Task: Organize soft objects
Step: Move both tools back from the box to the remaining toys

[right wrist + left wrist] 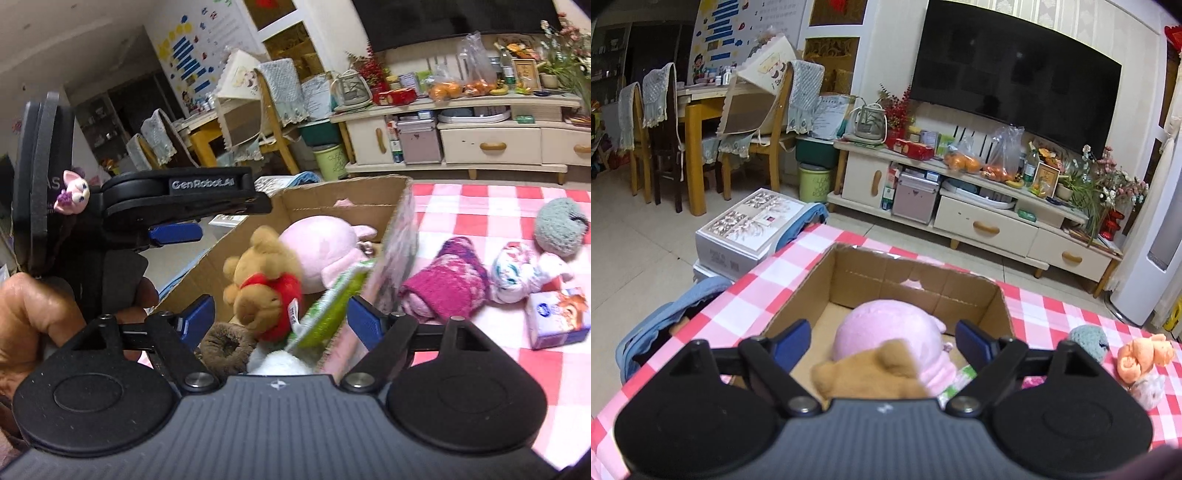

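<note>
A cardboard box (916,278) stands on the pink checked table; it also shows in the right wrist view (343,192). In it lie a pink plush (890,328), a brown bear (264,280) with a red shirt, a green packet (328,306) and a brown ring toy (225,347). My left gripper (882,343) is open over the box, above the bear (871,373). It also shows in the right wrist view (173,232). My right gripper (280,314) is open and empty over the box's near end. A magenta sock roll (447,280), a white patterned roll (517,273) and a grey-green knit ball (559,225) lie on the cloth to the right.
A tissue pack (557,317) lies at the right. An orange soft toy (1141,356) and the knit ball (1087,341) lie right of the box. Beyond the table stand a TV cabinet (982,221), white boxes (750,229) on the floor and a dining table with chairs (698,122).
</note>
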